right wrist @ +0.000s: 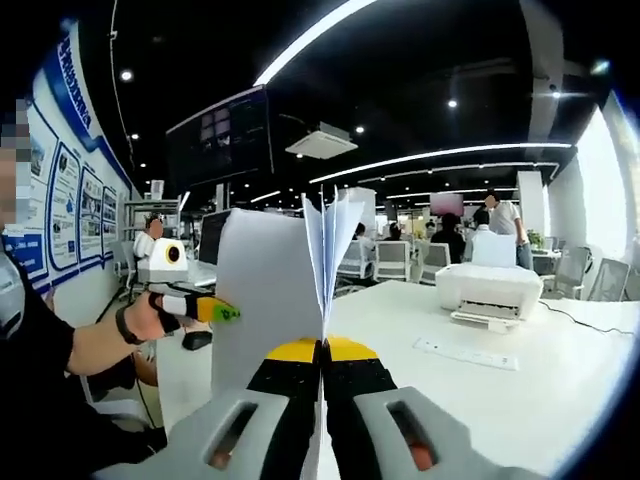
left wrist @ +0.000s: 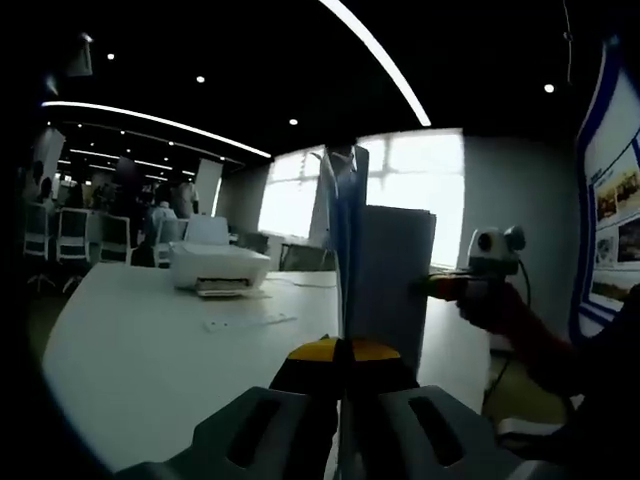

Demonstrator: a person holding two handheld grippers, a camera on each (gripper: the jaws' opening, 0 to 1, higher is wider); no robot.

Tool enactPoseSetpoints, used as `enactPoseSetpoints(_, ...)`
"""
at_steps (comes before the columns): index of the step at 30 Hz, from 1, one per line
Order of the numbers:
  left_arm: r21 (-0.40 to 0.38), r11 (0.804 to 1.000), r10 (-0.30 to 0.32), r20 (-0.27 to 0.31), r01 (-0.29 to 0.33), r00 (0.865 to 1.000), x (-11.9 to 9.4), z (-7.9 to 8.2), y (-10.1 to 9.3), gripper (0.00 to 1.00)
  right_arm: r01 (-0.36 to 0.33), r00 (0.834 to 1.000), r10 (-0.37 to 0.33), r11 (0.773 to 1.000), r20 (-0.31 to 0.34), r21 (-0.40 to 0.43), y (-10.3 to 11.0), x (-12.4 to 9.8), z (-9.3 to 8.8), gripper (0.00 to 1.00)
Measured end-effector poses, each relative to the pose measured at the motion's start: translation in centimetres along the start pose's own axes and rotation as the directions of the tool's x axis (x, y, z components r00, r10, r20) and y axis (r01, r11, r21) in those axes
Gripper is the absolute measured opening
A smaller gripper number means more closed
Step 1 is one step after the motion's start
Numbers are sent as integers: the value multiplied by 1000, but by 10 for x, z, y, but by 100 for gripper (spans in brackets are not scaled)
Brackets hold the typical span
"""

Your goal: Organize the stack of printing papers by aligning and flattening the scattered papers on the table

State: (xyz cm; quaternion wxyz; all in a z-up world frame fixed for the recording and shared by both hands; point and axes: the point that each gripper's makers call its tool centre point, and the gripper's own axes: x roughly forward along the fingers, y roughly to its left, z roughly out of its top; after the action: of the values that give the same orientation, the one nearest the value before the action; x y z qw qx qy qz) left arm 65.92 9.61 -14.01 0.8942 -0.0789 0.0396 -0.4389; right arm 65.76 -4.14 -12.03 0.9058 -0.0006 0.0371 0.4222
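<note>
We hold the paper stack [left wrist: 385,270] upright, both hand-held grippers [left wrist: 343,352] [right wrist: 322,352] clamped on its edges; sheets fan at twelve o'clock, squaring and flattening on the worktop [left wrist: 150,340] remain.

Open office: white table [left wrist: 150,340], bright windows [left wrist: 420,180], dark ceiling with strip lights [right wrist: 440,155].

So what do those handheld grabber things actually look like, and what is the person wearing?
Each gripper has grey jaws with black inner parts and yellow tips. The other's handle looks yellow and green, carrying a pale camera box. The person wears a dark short-sleeved top and a dark wristband.
</note>
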Motion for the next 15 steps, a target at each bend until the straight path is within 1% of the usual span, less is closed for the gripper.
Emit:
enactPoseSetpoints(4,-36,999,-12,-11,12,1000,0,-1,-2,6,8,1000,-8,1000,-13,30,-3,-4,-3,0)
enactPoseSetpoints(6,-62,998,-23,-13,22,1000,-1,-3,-4,6,2,1000,-1,999,-20,50,-1,-4,-4,0)
enactPoseSetpoints(10,-137,990,-51,-42,45,998,3,-9,-6,6,-8,999,12,998,-51,63,4,-3,-9,0)
enactPoseSetpoints(12,-147,988,-55,-57,46,997,5,-13,-6,6,-16,996,21,998,-86,67,5,-3,-15,0)
enactPoseSetpoints(14,-151,988,-54,-60,45,997,5,-16,-7,6,-19,996,25,997,-89,73,6,-5,-16,0)
enactPoseSetpoints(15,-162,986,-54,-59,43,997,4,-17,-8,6,-23,996,31,996,-87,91,7,-7,-17,0)
